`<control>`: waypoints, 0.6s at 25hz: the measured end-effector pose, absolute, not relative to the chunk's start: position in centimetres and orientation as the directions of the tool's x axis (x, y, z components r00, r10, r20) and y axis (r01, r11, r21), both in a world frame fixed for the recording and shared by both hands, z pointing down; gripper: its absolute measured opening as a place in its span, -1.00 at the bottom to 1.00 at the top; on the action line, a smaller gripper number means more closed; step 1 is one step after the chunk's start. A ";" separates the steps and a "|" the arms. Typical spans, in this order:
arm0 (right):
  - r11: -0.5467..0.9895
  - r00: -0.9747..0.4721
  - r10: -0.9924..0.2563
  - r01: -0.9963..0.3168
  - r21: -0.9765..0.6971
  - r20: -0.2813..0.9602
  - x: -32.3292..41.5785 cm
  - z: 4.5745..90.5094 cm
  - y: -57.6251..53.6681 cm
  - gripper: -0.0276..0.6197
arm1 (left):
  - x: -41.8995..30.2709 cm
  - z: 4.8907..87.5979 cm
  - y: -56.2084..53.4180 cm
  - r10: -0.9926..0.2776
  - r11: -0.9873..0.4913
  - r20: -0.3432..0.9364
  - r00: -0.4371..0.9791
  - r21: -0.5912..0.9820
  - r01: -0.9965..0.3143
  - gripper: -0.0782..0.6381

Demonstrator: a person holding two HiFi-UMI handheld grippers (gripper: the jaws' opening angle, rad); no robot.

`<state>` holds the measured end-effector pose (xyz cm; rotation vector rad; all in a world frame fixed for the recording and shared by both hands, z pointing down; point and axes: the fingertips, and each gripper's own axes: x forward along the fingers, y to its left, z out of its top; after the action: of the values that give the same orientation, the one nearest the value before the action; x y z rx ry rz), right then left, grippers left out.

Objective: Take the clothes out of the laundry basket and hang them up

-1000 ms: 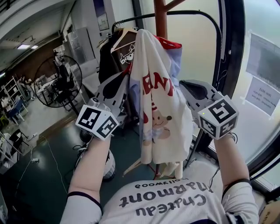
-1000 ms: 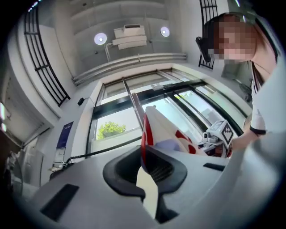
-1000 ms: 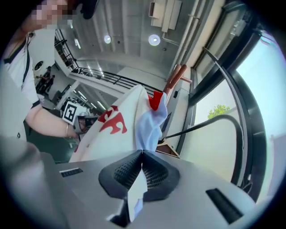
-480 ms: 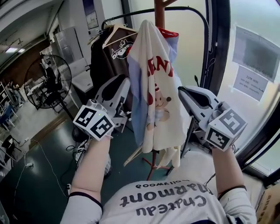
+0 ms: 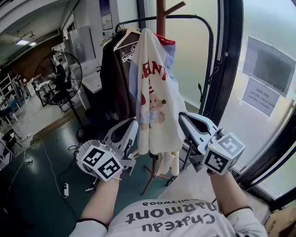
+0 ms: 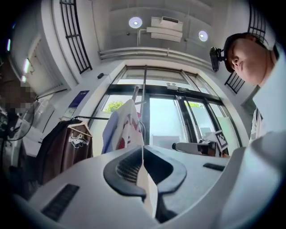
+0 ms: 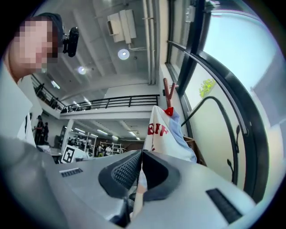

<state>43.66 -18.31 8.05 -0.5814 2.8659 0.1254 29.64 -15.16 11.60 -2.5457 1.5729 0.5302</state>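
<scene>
A white shirt (image 5: 155, 97) with a red cartoon print hangs draped on the wooden coat stand (image 5: 160, 14). It also shows far ahead in the left gripper view as the shirt (image 6: 127, 127) and in the right gripper view as the shirt (image 7: 163, 129). My left gripper (image 5: 133, 122) is low at the shirt's left hem; its jaws have just closed with nothing between them (image 6: 143, 152). My right gripper (image 5: 181, 115) sits by the shirt's right edge, shut and empty (image 7: 141, 154). No laundry basket is in view.
A brown garment (image 5: 118, 78) hangs on a hanger from the black rail (image 5: 185, 17) behind the stand. A standing fan (image 5: 58, 83) is at the left, with a power strip (image 5: 64, 190) on the dark floor. A large window (image 5: 263, 69) runs along the right.
Both grippers have dropped from beside the shirt's chest print to its hem and drawn back toward me. The shirt stays draped on the stand.
</scene>
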 end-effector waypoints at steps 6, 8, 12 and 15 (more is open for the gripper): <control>0.925 -0.912 -0.373 -0.380 0.016 -0.169 47.6 12.0 -15.1 -0.82 | 33.7 15.3 -10.0 -0.902 -0.357 -0.323 0.286 0.184 -0.916 -0.73; 0.926 -0.918 -0.370 -0.377 0.024 -0.147 48.5 13.4 -14.3 -0.82 | 34.8 16.7 -8.3 -0.919 -0.325 -0.293 0.264 0.184 -0.928 -0.74; 0.923 -0.914 -0.382 -0.386 0.000 -0.135 50.0 15.5 -13.0 -0.82 | 36.5 19.0 -5.6 -0.945 -0.253 -0.253 0.205 0.174 -0.952 -0.74; 0.925 -0.918 -0.379 -0.380 -0.016 -0.119 50.1 17.1 -12.3 -0.82 | 37.3 20.6 -4.2 -0.960 -0.210 -0.222 0.172 0.158 -0.965 -0.74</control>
<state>50.09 -12.35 17.15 -0.5862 2.9643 0.0117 37.25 -4.19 20.64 -2.3910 1.9628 0.4281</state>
